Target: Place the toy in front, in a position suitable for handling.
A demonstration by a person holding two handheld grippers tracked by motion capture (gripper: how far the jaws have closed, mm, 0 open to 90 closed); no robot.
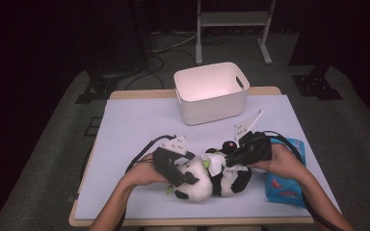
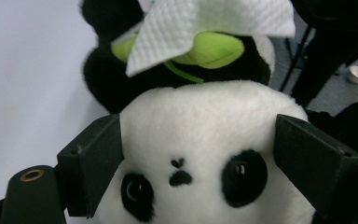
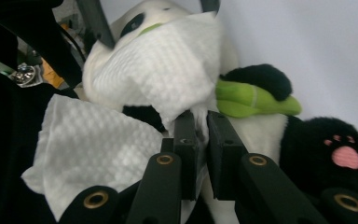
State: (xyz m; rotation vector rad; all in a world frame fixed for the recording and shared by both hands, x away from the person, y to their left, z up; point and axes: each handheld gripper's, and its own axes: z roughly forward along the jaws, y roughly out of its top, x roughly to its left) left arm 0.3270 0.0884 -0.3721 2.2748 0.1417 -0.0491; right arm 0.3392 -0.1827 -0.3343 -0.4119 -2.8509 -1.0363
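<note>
A black-and-white panda plush lies on the table's front middle, holding a green leaf. My left gripper clasps its head, one jaw pressed on each side, and the face looks into the left gripper view. A white paper tissue is pinched between the nearly closed jaws of my right gripper. In the right gripper view the tissue drapes over the panda's chest and chin, by the green leaf and a pink-soled foot.
A white plastic bin with handle slots stands at the back middle of the pale table. A blue wipes packet lies at the front right beside my right hand. Cables trail from both grippers.
</note>
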